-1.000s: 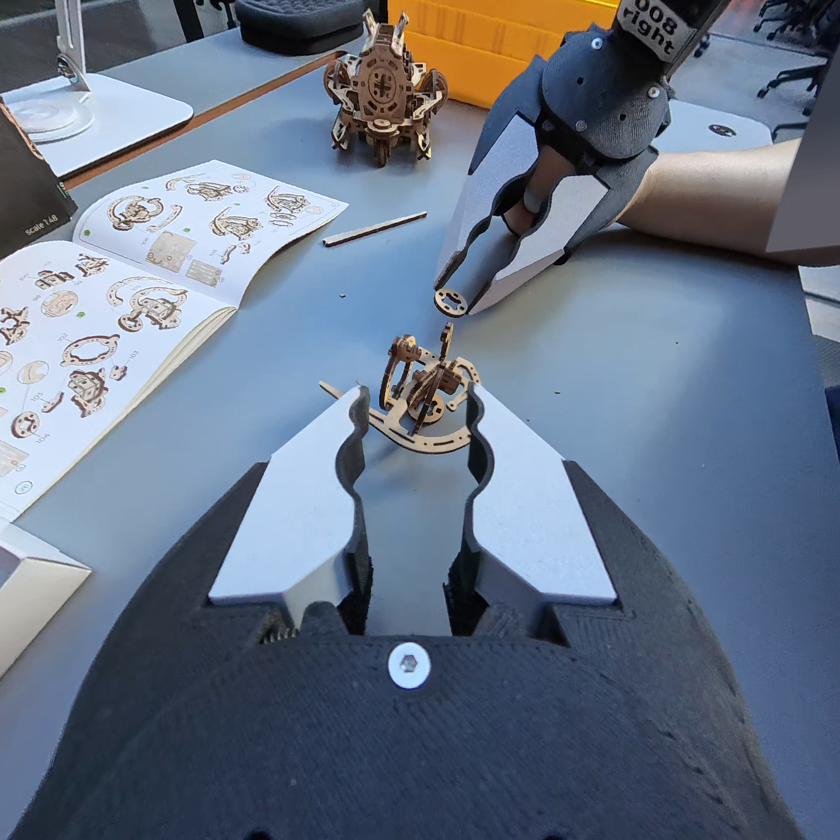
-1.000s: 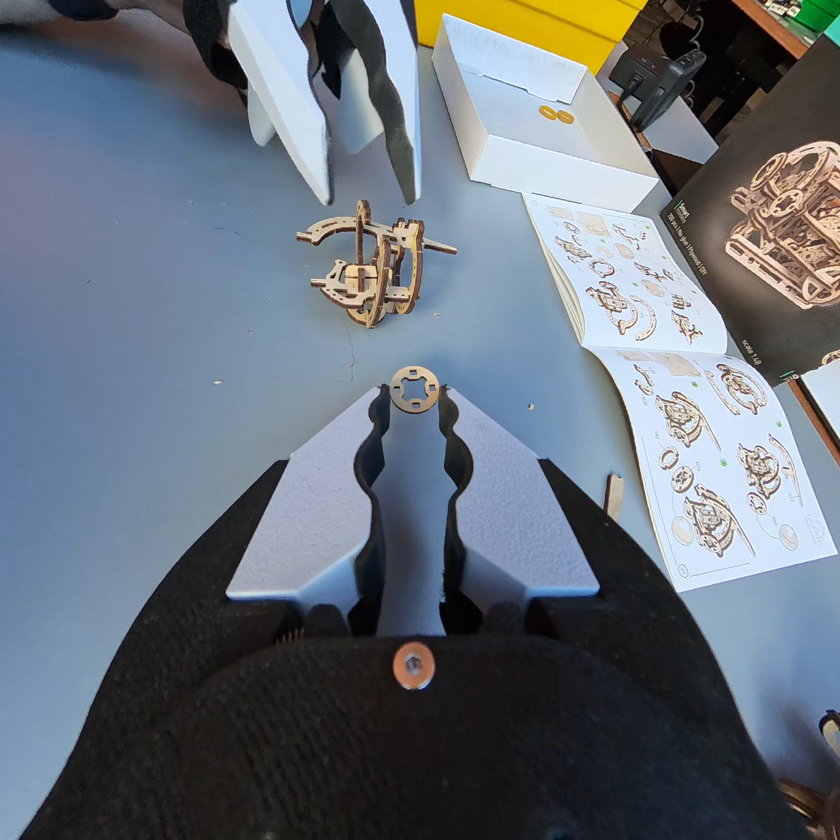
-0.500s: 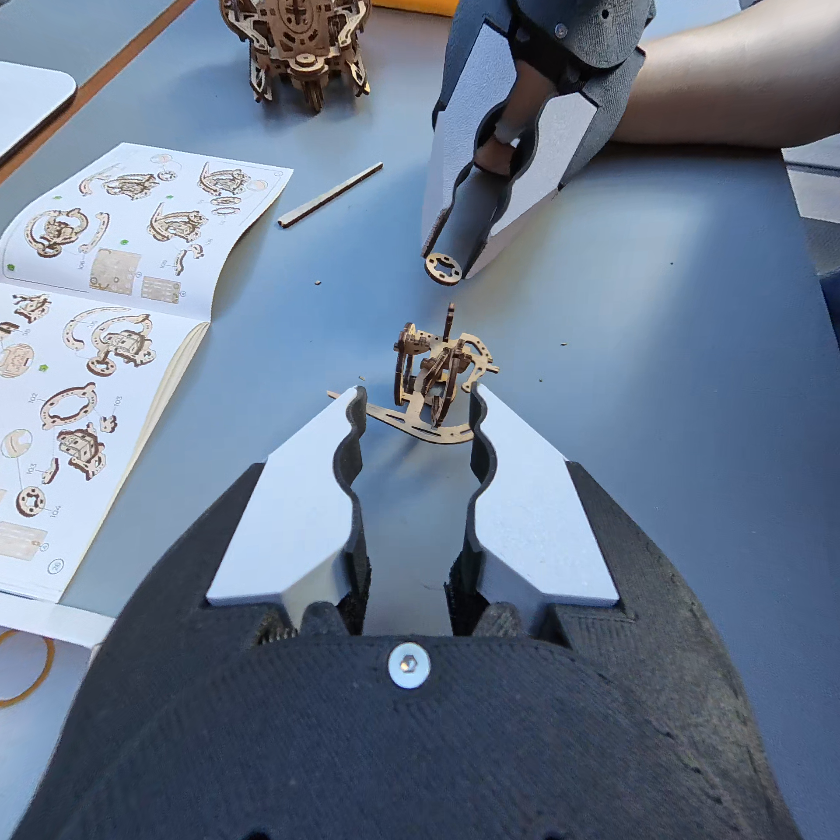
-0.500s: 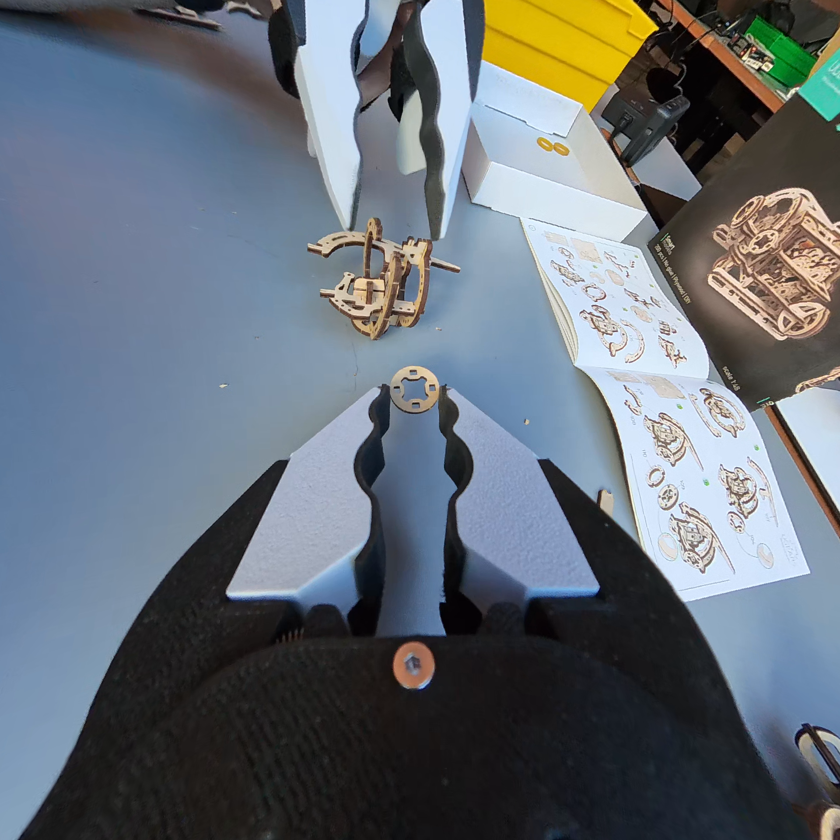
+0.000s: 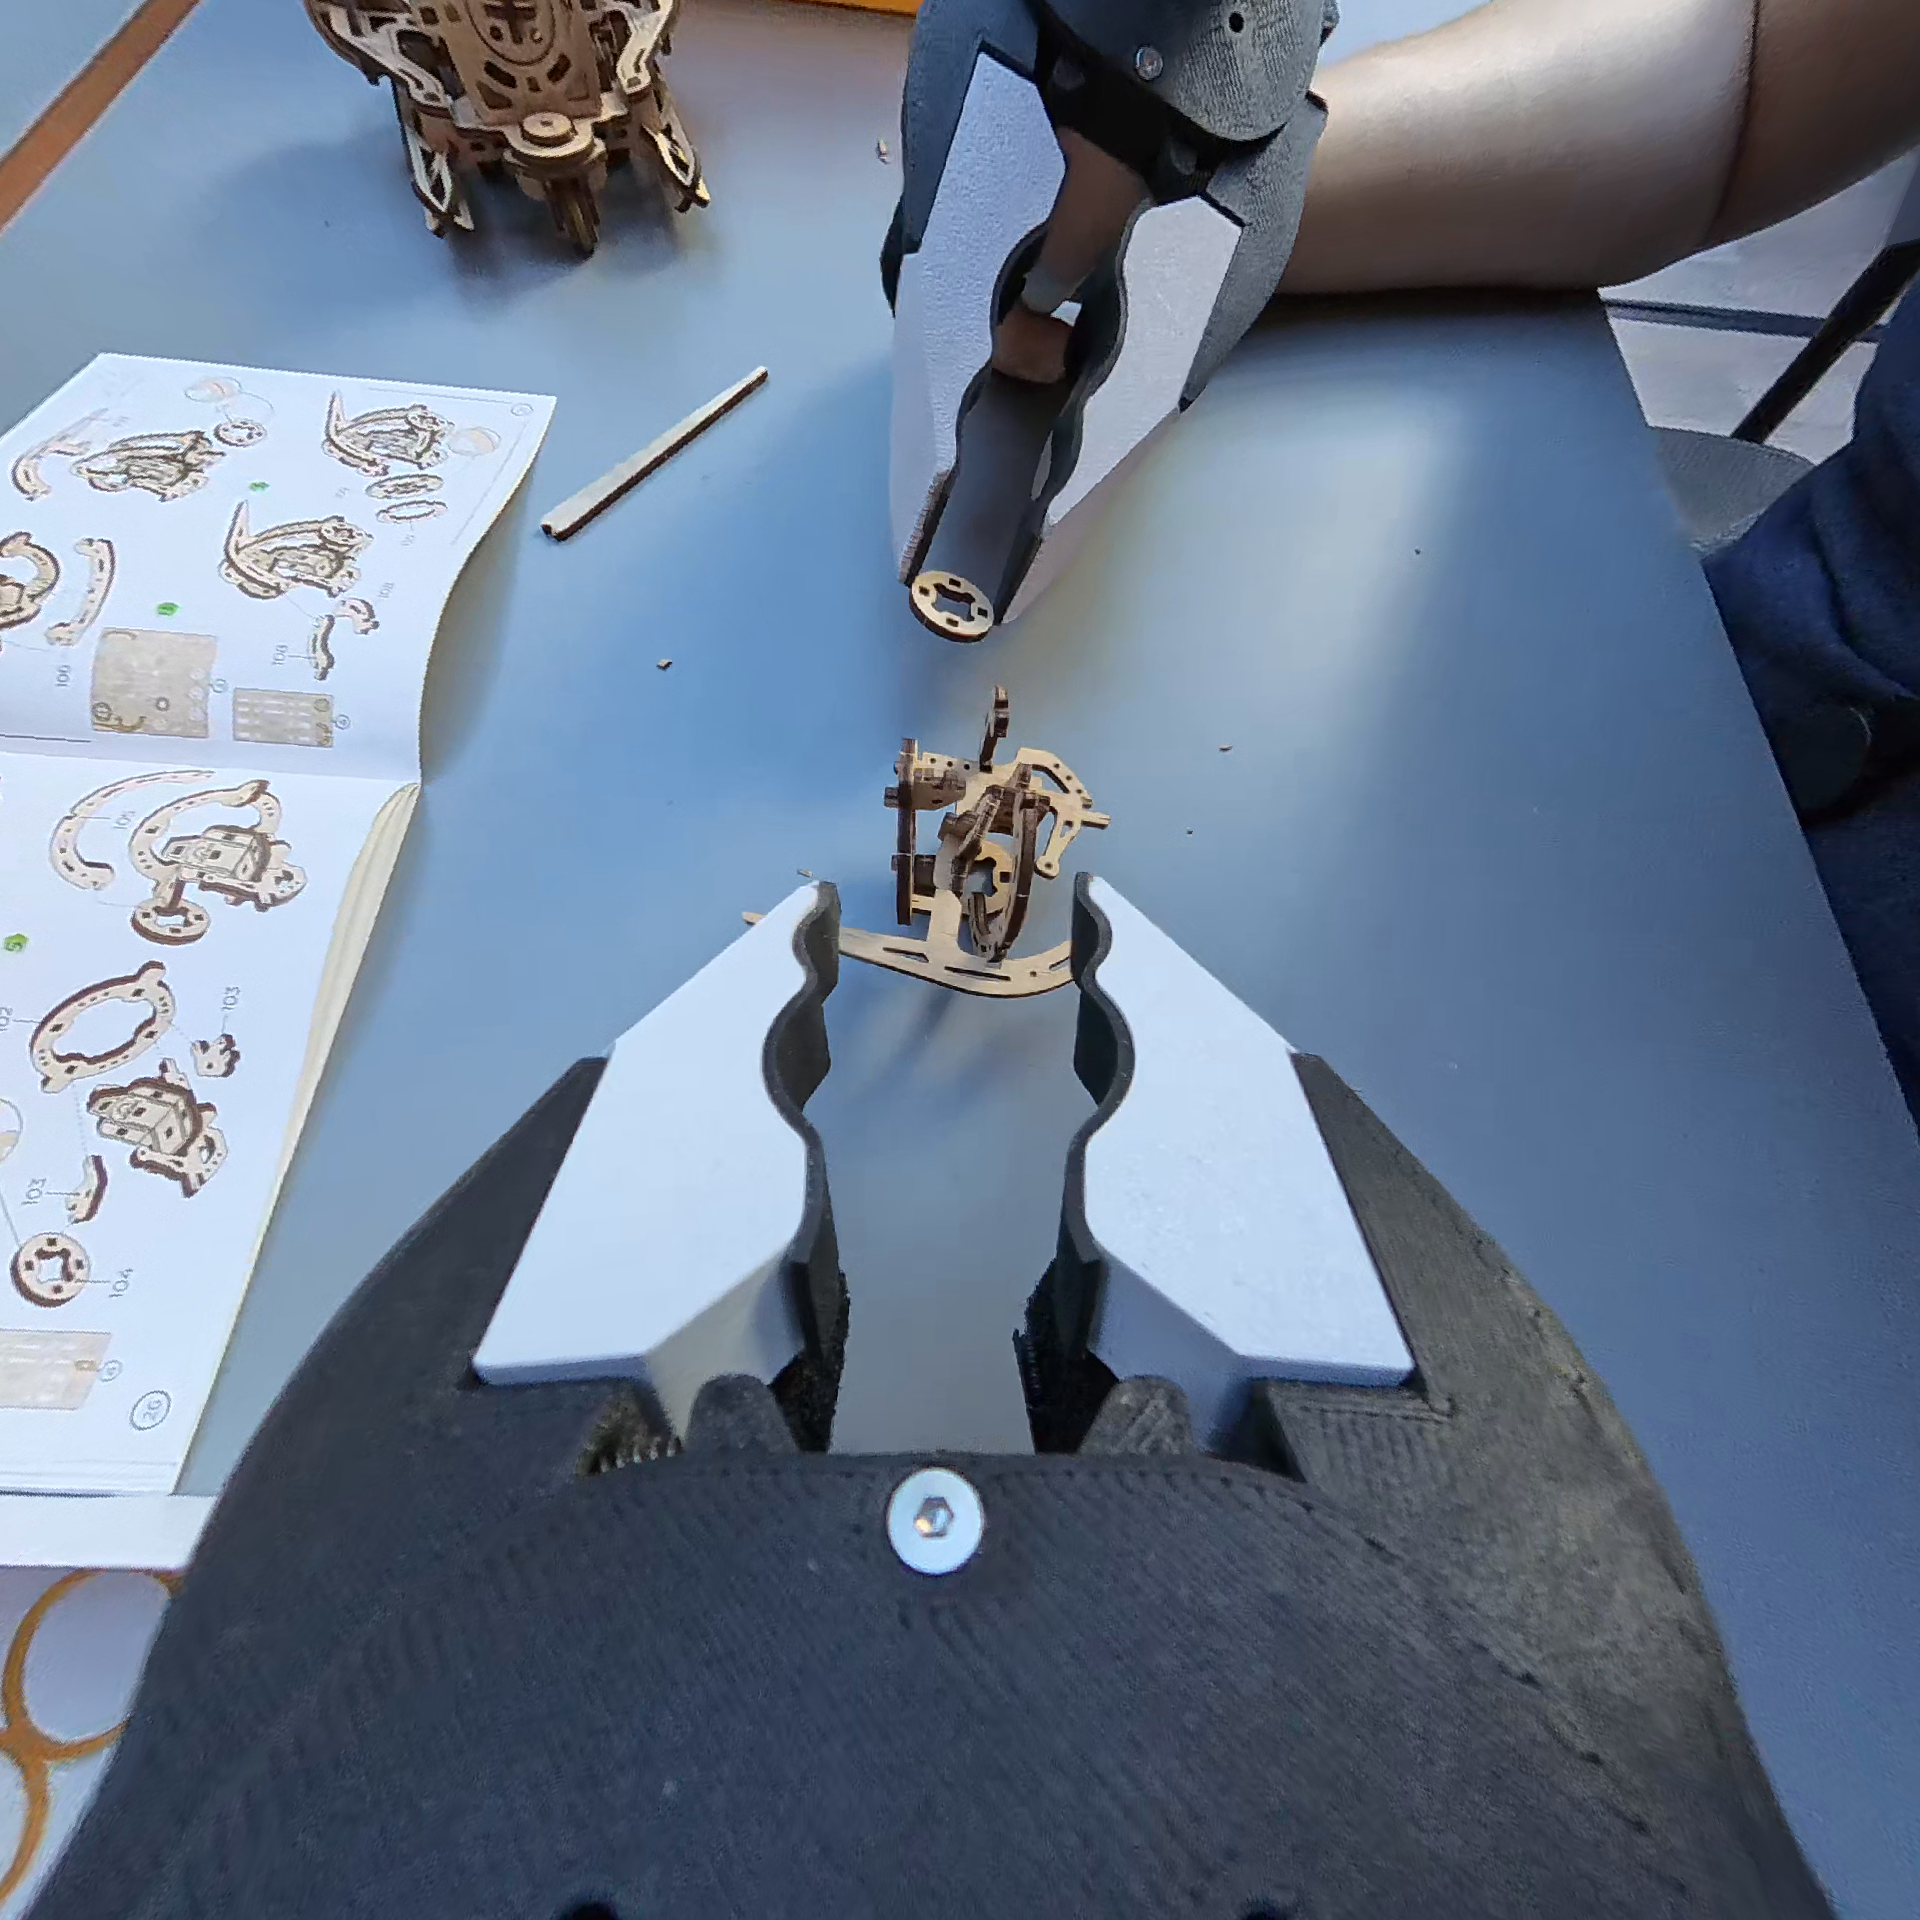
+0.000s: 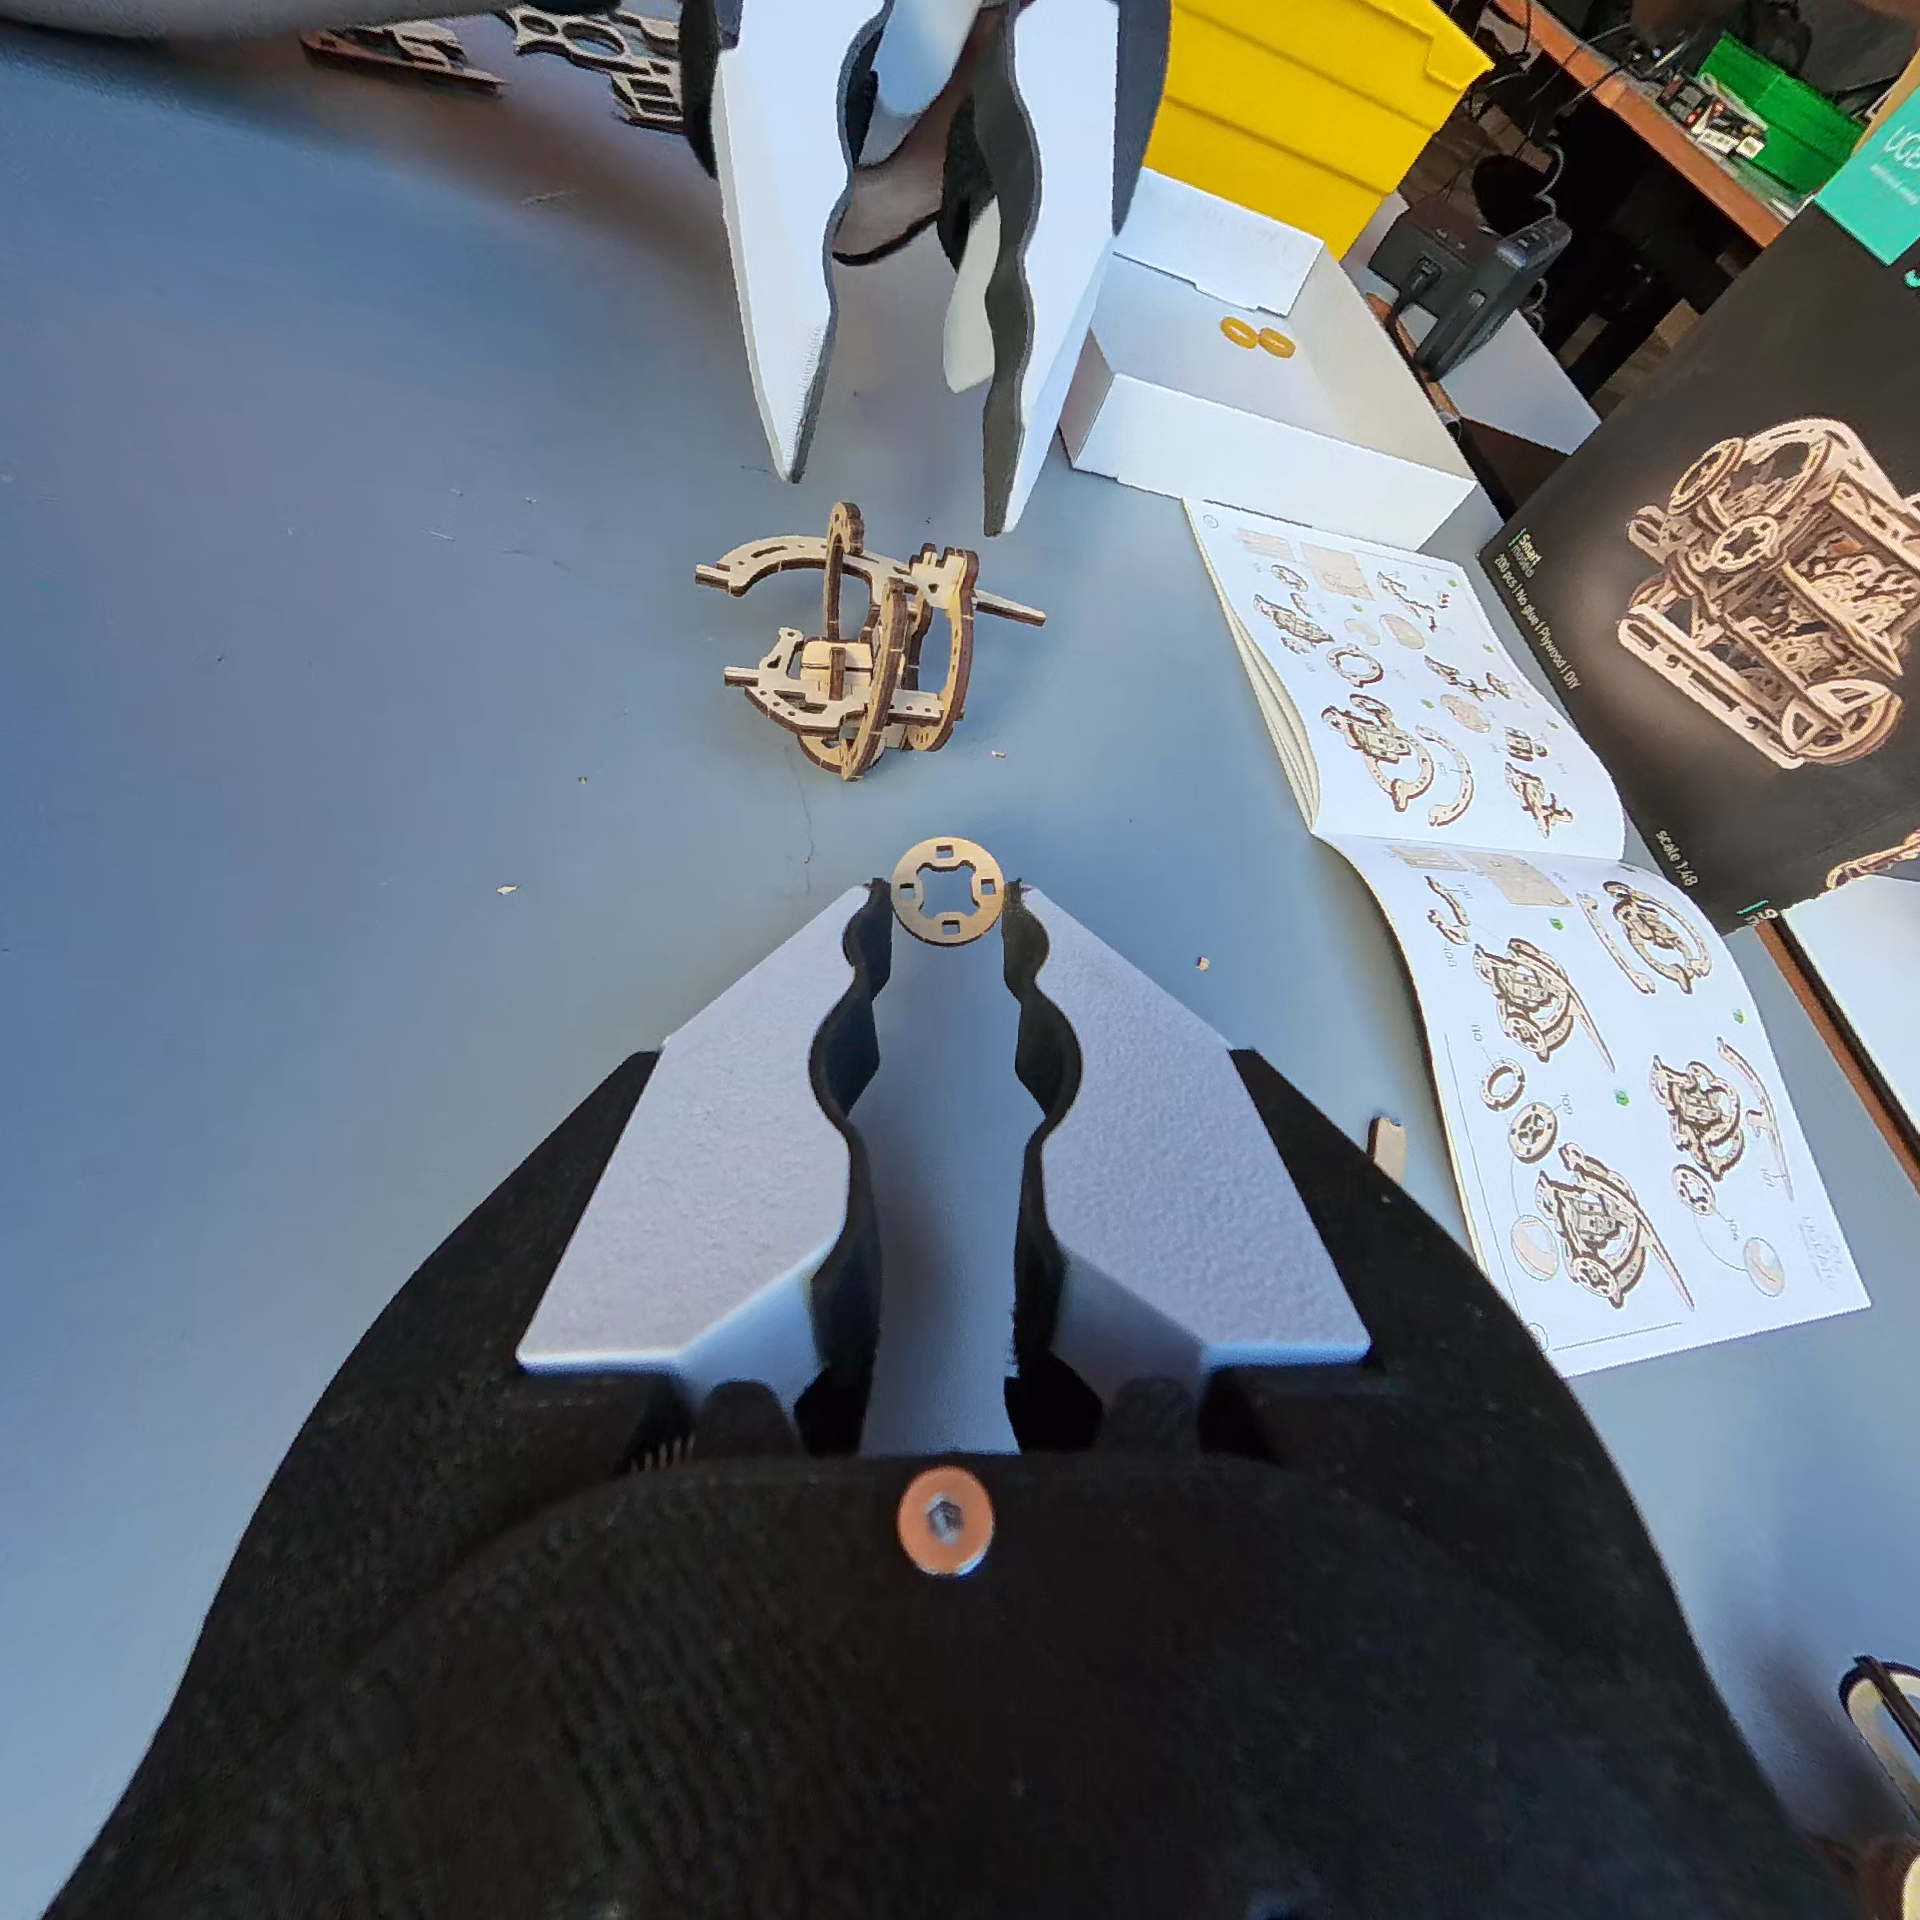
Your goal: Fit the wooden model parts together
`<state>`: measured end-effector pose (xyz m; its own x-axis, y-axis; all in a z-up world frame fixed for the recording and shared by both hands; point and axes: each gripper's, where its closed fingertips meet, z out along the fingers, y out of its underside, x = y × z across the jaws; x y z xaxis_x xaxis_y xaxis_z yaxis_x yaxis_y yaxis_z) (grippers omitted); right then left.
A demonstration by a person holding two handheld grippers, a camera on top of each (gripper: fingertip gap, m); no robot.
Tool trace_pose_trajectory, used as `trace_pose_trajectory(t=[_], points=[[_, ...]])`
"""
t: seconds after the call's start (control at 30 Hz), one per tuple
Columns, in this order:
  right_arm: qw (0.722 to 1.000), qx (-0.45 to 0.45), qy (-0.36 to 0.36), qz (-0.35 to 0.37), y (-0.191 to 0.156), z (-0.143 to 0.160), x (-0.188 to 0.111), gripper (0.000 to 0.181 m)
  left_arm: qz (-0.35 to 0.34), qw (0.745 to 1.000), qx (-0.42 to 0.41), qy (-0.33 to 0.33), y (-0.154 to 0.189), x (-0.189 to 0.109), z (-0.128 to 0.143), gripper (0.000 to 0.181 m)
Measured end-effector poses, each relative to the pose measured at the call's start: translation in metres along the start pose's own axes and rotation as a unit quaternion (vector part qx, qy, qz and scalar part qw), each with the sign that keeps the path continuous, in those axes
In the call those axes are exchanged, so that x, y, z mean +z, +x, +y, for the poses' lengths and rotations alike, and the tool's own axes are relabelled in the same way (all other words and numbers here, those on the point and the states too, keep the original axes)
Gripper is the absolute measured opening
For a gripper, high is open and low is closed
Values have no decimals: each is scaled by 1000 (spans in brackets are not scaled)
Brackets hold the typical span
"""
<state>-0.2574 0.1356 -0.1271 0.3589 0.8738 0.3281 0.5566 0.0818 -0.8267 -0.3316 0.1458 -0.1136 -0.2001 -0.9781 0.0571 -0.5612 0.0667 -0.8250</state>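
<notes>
A small wooden sub-assembly of curved laser-cut parts (image 5: 987,852) lies on the grey table (image 5: 1403,935); it also shows in the right wrist view (image 6: 862,655). My left gripper (image 5: 954,914) is open and empty, its fingertips on either side of the sub-assembly's near curved piece. My right gripper (image 6: 948,896) is shut on a small wooden ring with a cross-shaped hole (image 6: 948,894), held by its edges. In the left wrist view the ring (image 5: 951,608) hangs just beyond the sub-assembly, apart from it.
An open instruction booklet (image 5: 208,831) lies left of the sub-assembly. A finished wooden model (image 5: 530,94) stands at the back, a loose wooden stick (image 5: 655,457) near it. A white box (image 6: 1278,405), a yellow bin (image 6: 1309,104) and a black kit box (image 6: 1766,582) stand at the side. Spacing between my two grippers at the tips: around 9 centimetres.
My left gripper has moved forward and lower over the sub-assembly. The right gripper with the ring has come a little closer to it. Neither grip has changed.
</notes>
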Motion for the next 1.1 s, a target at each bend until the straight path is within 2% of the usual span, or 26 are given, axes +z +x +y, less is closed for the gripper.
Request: trace_pose_trajectory(t=[0.27, 0.4, 0.7, 0.97, 1.1], points=[[1000, -1, 7, 8, 2, -2, -1, 20, 22, 999, -17, 16, 1, 6, 2, 44], [1000, -3, 12, 24, 7, -3, -2, 20, 17, 999, -15, 41, 2, 4, -3, 43], [999, -7, 21, 47, 18, -6, 2, 20, -1, 999, -3, 52, 7, 1, -3, 43], [999, -20, 21, 31, 10, -8, 5, 20, -15, 1000, -7, 27, 0, 4, 9, 47], [999, -18, 28, 24, 8, -10, 3, 20, 0, 999, -24, 41, 2, 5, 6, 46]])
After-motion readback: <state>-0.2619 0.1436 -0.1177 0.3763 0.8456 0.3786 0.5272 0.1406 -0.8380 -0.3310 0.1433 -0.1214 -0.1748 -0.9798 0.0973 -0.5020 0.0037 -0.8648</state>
